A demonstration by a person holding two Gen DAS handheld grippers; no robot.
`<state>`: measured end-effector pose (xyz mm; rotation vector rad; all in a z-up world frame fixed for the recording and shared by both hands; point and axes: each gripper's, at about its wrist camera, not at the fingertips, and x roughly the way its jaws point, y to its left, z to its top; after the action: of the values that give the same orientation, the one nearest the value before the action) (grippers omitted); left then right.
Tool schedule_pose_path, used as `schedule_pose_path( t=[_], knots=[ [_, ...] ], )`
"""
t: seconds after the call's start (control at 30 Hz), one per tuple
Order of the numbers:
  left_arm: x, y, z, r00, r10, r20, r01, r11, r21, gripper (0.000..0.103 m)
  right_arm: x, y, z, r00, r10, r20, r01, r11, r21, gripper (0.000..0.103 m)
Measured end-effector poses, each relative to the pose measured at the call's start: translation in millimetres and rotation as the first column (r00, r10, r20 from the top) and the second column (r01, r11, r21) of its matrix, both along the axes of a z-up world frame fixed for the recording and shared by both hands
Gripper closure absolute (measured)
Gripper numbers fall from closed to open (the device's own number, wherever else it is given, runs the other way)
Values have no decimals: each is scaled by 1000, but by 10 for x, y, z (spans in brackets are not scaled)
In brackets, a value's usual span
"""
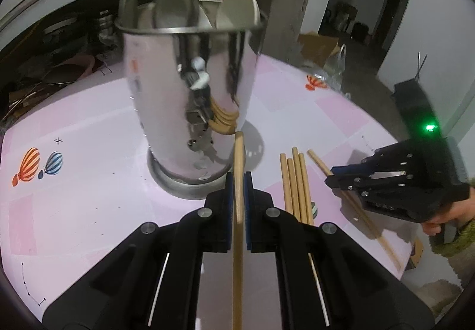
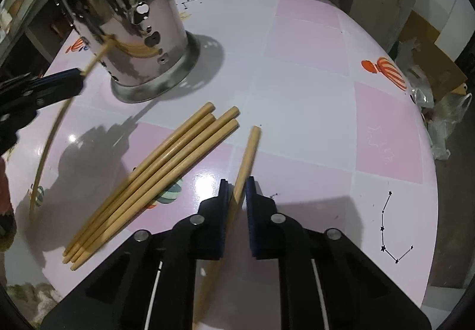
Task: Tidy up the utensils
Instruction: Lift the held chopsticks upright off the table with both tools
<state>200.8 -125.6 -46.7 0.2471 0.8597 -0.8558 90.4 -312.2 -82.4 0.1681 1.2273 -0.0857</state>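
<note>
Your left gripper (image 1: 238, 181) clamps one chopstick (image 1: 239, 158) near the steel holder (image 1: 184, 98); lift it over the rim. Your right gripper (image 2: 237, 190) pinches another chopstick (image 2: 248, 155).

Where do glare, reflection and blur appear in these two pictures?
Left wrist view: the steel holder mirrors its surroundings and looks slightly blurred. Right wrist view: bright glare spots lie on the glossy tablecloth, and the holder casts a dark shadow.

Both wrist views close, angled down; share holder (image 1: 190, 98).
</note>
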Motion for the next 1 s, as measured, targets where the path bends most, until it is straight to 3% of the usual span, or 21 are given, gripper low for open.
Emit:
schedule_pose_path(
  t=[0.17,0.57,1.0],
  knots=[
    [-10,87,98,1000,8,-4,-9,999,-42,98,-71,-163,17,997,-67,24,65,994,86,96],
    [-53,367,334,999,52,18,-49,989,-141,98,-257,-198,465,979,-112,170,92,988,126,96],
    [-84,723,812,992,112,52,-92,949,-302,98,-409,-301,1052,928,-134,348,87,985,146,96]
  ],
)
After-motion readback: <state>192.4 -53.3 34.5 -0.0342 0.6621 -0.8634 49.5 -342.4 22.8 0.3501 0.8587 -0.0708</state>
